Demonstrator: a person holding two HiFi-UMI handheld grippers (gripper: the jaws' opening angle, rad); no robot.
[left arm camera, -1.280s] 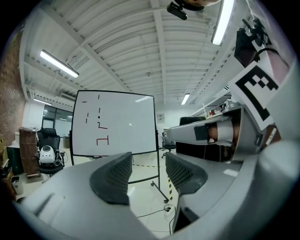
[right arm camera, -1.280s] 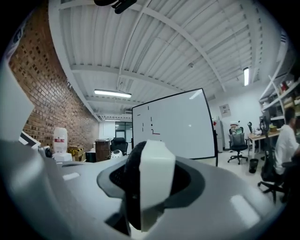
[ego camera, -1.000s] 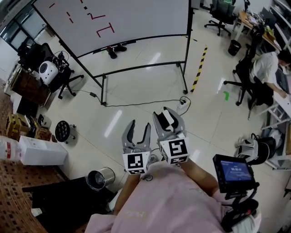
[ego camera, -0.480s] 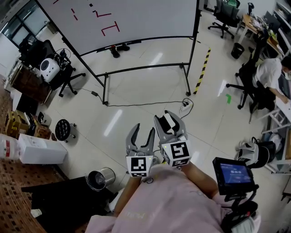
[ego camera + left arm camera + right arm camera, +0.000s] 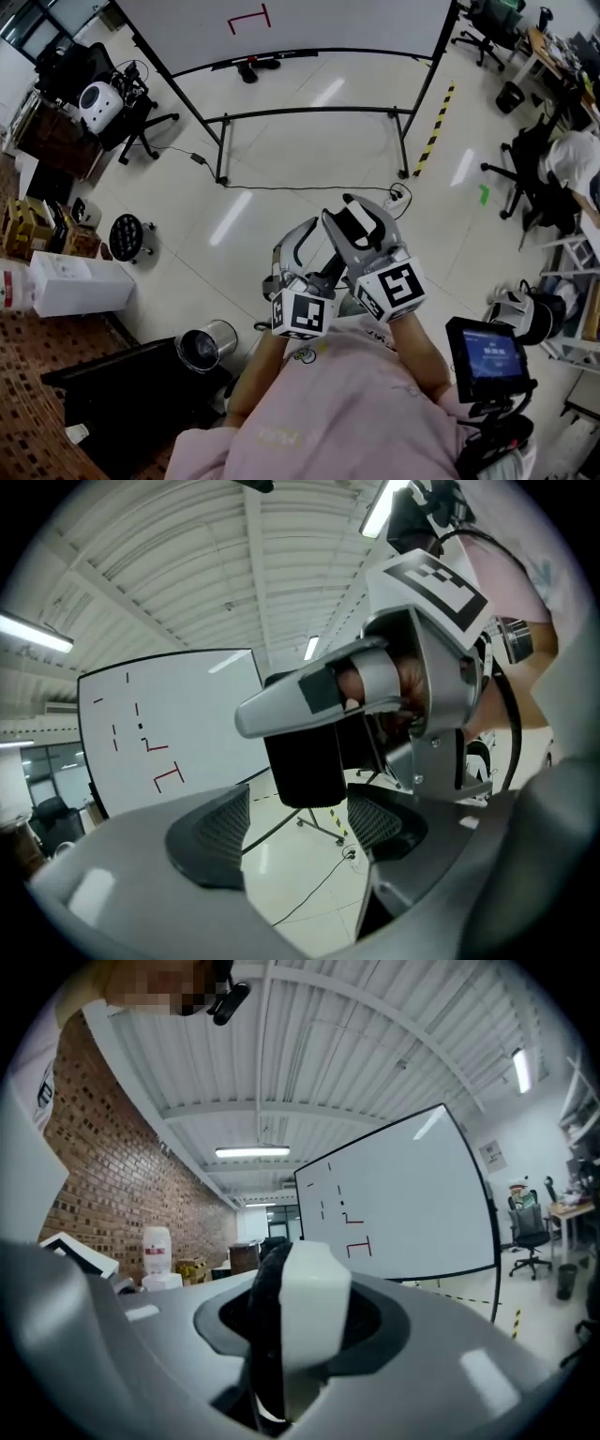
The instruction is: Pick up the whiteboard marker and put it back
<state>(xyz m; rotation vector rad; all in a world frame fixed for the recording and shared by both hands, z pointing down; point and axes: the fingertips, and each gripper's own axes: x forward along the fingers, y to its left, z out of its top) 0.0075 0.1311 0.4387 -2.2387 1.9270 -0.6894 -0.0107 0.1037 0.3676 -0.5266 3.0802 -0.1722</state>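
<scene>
- Gripping a whiteboard eraser point(image 5: 314, 1288), the right gripper point(image 5: 300, 1340) has its jaws closed on the white body, with the black felt face on the left side of the gap.
- From the head view, the right gripper point(image 5: 361, 208) carries the whiteboard eraser point(image 5: 352, 228) at its jaw tips, above the floor.
- Left gripper point(image 5: 295, 829): jaws opening, pads apart and pressing on nothing.
- Beyond and above the left jaws sits the right gripper point(image 5: 375, 682). The eraser's black block point(image 5: 305, 761) hangs over the gap and is clear of both pads.
- In the head view, the left gripper point(image 5: 305, 246) is just beside the right one, and their marker cubes point(image 5: 302, 314) nearly touch.
- Whiteboard point(image 5: 412, 1204) with red marks stands well ahead of both sets of jaws.
- Whiteboard marker: cannot be made out in any view.
</scene>
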